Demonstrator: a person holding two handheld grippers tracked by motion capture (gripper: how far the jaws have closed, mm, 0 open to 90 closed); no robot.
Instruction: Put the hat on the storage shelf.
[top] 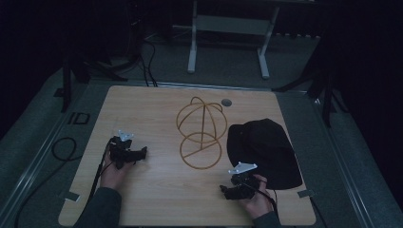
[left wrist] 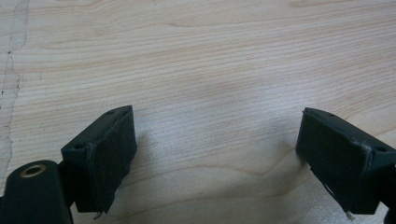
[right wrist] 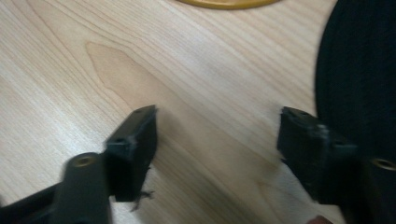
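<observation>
the wooden surface (top: 157, 199) carries a black hat (top: 266, 149) at 3 o'clock, touching the wire stand (top: 199, 133) at centre. the right hand-held gripper (top: 228, 190), jaws spread and empty, sits at 5 o'clock just beside the hat; the left hand-held gripper (top: 142, 153), also spread, rests at 8 o'clock.

On the worktop (top: 157, 102) the wire stand (top: 200, 133) sits at centre with the hat (top: 266, 147) just beside it on the right, the left gripper (top: 135, 154) well apart to the stand's left, and the right gripper (top: 228, 191) near the hat's front edge.
</observation>
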